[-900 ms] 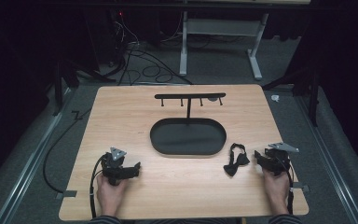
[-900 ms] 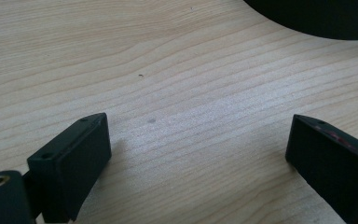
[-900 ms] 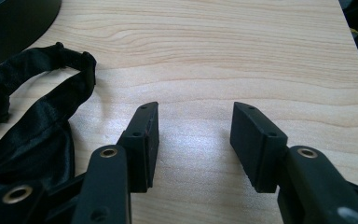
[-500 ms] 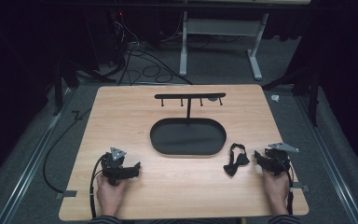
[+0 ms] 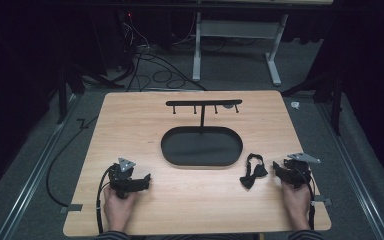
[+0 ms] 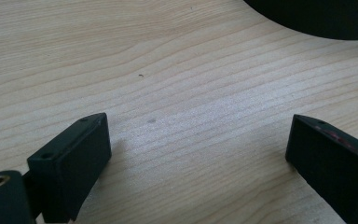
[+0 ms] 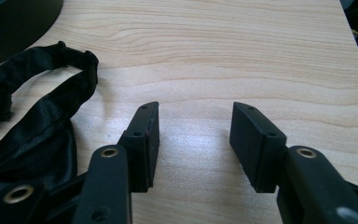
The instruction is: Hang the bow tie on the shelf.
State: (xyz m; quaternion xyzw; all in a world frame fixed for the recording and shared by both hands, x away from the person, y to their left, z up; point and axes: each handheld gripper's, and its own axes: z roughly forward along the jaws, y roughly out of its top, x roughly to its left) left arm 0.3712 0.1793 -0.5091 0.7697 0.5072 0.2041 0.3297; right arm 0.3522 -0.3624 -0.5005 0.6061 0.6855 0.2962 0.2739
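Observation:
A black satin bow tie (image 5: 252,171) lies on the wooden table (image 5: 190,210), just right of the black oval tray (image 5: 202,146). In the right gripper view the bow tie (image 7: 32,126) spreads to the left of the jaws. My right gripper (image 5: 278,171) rests on the table a little right of the bow tie, open, with bare wood between its jaws (image 7: 194,135). My left gripper (image 5: 145,181) rests at the table's front left, open wide over bare wood (image 6: 198,154), with the tray edge (image 6: 317,21) ahead.
A black stand with a crossbar and small pegs (image 5: 203,104) rises from the tray's far side. Cables (image 5: 100,200) trail from the left gripper off the front edge. A desk frame (image 5: 237,45) and floor cables lie beyond the table.

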